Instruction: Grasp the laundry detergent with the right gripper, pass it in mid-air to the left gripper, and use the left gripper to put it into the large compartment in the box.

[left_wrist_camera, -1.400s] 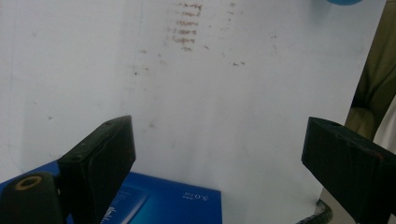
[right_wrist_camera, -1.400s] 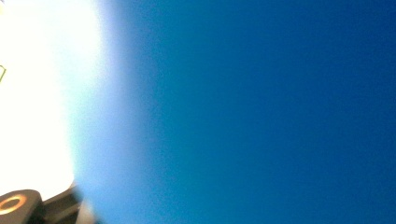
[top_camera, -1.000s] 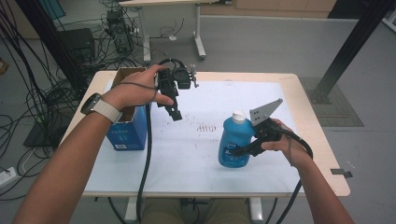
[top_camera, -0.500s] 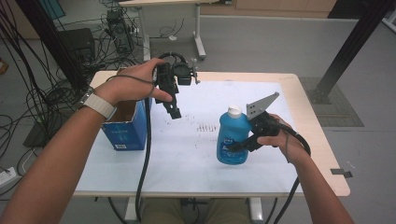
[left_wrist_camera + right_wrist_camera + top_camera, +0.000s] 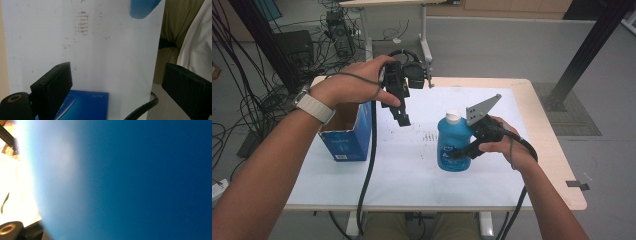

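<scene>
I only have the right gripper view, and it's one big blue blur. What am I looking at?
Observer: That's the blue bottle, right up against your camera. In the high view the right gripper is shut on its body.
Operator: Is it upright?
Observer: Yes, upright, with its white cap on top.
Operator: Where's the other gripper?
Observer: The left gripper hangs open above the table, beside the open blue box, and holds nothing.
</scene>
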`<action>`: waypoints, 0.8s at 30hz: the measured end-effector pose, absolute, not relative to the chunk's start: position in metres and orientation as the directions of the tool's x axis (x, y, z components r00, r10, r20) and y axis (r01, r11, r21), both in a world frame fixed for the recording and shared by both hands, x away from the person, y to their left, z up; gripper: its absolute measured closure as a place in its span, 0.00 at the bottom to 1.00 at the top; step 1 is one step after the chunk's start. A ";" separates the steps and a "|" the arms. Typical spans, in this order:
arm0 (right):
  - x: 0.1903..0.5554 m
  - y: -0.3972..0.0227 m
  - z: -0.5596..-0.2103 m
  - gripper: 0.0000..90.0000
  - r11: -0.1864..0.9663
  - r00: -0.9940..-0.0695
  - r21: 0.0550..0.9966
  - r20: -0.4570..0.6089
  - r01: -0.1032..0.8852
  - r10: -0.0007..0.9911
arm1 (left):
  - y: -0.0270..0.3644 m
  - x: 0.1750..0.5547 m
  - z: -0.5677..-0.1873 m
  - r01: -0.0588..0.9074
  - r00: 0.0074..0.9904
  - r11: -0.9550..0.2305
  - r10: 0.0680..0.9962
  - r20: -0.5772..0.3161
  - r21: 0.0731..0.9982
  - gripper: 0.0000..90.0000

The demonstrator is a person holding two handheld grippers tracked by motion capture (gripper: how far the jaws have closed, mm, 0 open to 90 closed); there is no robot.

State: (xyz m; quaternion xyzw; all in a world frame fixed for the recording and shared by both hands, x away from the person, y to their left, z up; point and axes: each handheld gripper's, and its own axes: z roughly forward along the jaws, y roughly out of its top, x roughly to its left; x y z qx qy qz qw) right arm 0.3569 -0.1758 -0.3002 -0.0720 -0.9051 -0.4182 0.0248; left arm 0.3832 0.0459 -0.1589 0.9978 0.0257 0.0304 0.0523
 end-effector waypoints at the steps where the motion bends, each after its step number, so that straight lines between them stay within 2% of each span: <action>1: 0.357 -0.175 -0.299 0.49 0.643 -0.989 0.752 0.101 0.145 0.105 | 0.045 0.382 -0.158 0.045 0.997 -0.993 0.051 0.055 0.105 0.11; 24: 0.366 -0.142 -0.288 0.49 0.668 -0.997 0.741 0.026 0.066 0.070 | 0.039 0.372 -0.149 0.021 0.999 -0.994 0.024 0.026 0.105 0.10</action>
